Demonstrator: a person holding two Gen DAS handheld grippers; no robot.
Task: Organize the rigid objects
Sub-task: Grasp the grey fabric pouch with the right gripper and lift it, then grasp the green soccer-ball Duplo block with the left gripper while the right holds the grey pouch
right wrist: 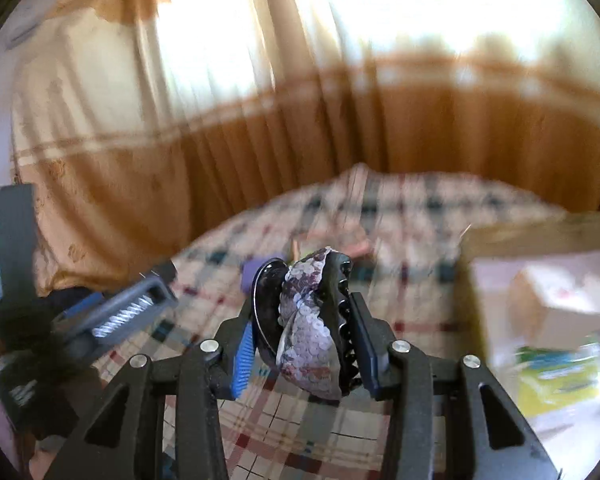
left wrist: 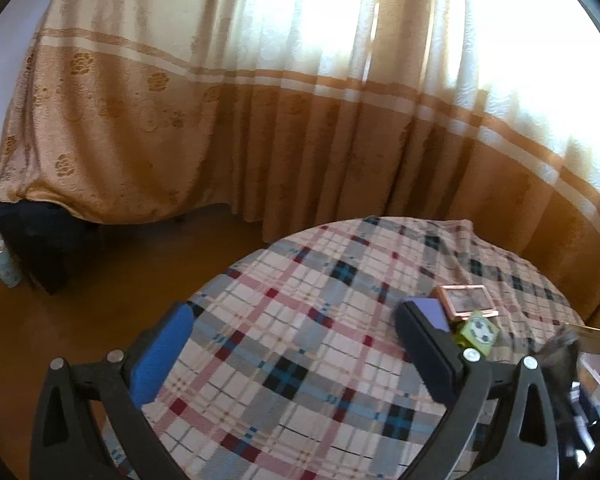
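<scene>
The right gripper (right wrist: 300,320) pinches a sequined hair clip (right wrist: 312,320), the left gripper (left wrist: 292,344) is spread and empty, so the carry to the cardboard box (right wrist: 540,236) on its right seems next.

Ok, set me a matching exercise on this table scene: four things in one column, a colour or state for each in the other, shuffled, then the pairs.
Things:
1. sequinned hair clip
2. left gripper
3. picture frame
4. small cube

States:
A. green, with a football pattern
B. open, nothing between its fingers
C. clamped in the right gripper
D. rose-gold, lying flat on the plaid cloth

Pairs: 1-C, 2-B, 3-D, 4-A
</scene>
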